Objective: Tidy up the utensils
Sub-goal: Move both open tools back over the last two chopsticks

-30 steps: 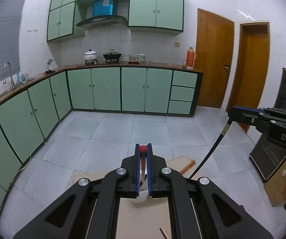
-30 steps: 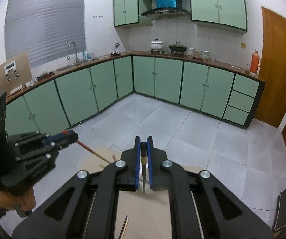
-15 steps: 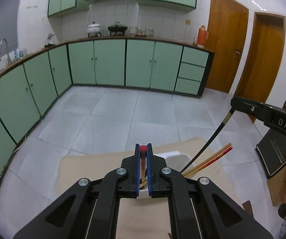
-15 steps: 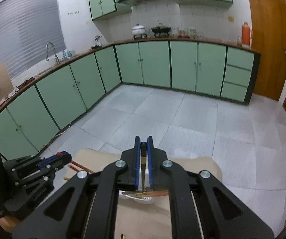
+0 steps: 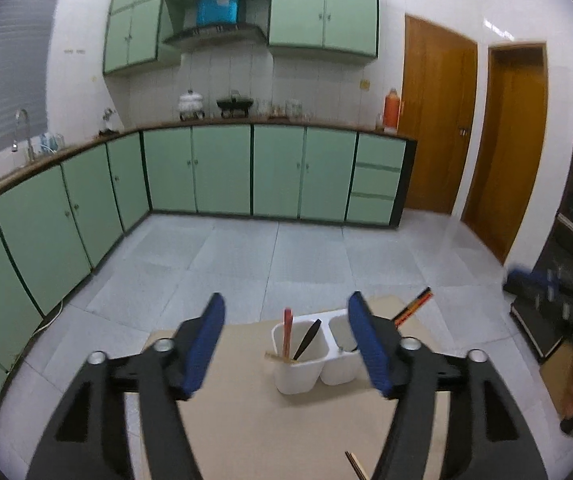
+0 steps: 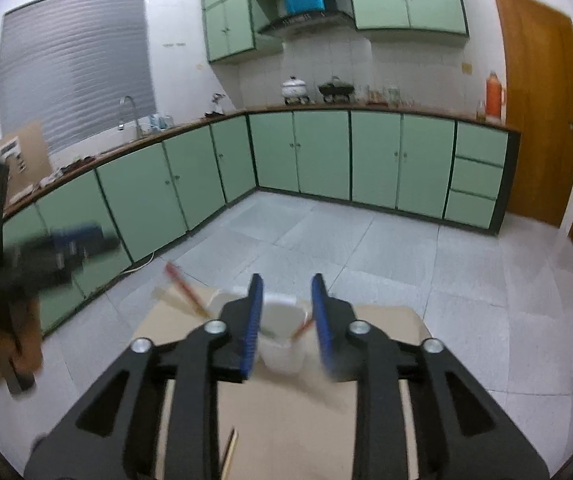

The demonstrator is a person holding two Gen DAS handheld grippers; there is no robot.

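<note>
A white two-cup utensil holder (image 5: 313,364) stands on a tan tabletop (image 5: 270,432). Its left cup holds a red-tipped chopstick (image 5: 287,330) and a black utensil (image 5: 307,344). More chopsticks (image 5: 413,307) stick out to the right behind my finger. My left gripper (image 5: 286,344) is open and empty, just behind the holder. In the right wrist view the holder (image 6: 282,340) sits between my open, empty right gripper's (image 6: 286,320) fingers, with a red chopstick (image 6: 184,290) leaning left.
A loose chopstick lies on the table near me, in the left wrist view (image 5: 356,466) and the right wrist view (image 6: 230,454). Green cabinets (image 5: 246,172) line the far wall across a tiled floor. The other gripper shows blurred at each view's edge.
Both grippers have opened and let go of the utensils they held, which now stand in the holder. Both have drawn back and tilted up.
</note>
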